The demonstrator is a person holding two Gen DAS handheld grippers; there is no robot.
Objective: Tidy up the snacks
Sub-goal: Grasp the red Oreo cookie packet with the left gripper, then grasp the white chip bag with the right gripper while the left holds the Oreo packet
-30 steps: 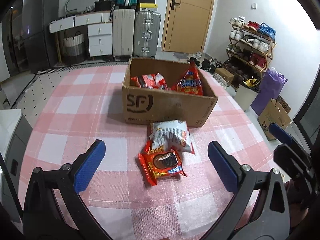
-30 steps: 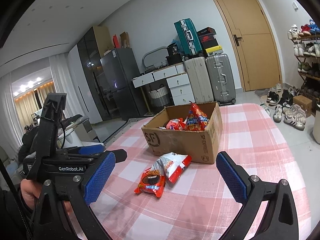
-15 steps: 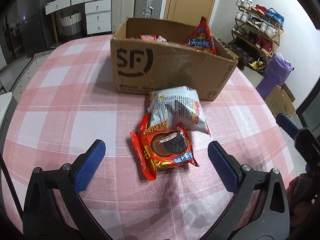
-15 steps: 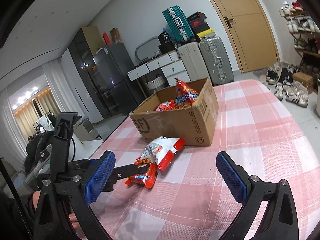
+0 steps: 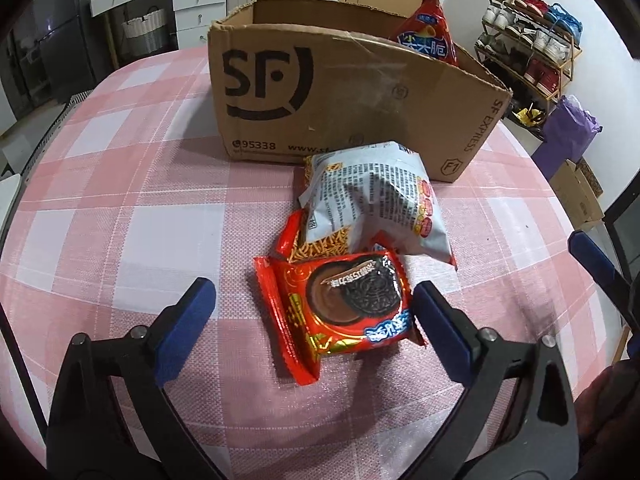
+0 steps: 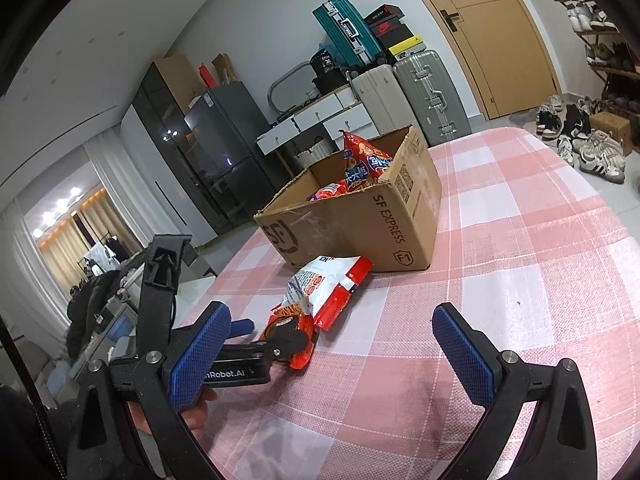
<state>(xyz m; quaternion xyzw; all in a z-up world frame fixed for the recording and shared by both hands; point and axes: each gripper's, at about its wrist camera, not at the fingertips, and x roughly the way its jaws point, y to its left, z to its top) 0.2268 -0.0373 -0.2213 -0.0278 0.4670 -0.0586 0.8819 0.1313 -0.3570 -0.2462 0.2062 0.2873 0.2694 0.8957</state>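
Snack packets lie on a checked surface (image 5: 120, 208) in front of a cardboard box (image 5: 340, 92).

The open box, printed "SF", stands at the far side of the pink-and-white surface with a red chip bag (image 5: 430, 36) upright inside at its right end. Just near of the box a white snack bag (image 5: 380, 204) overlaps a red cookie packet (image 5: 344, 304). The left gripper (image 5: 314, 308) hangs low, jaws spread but closing, the cookie packet between them and touching the right pad. The right gripper (image 6: 332, 340), jaws spread and empty, hovers to the right.
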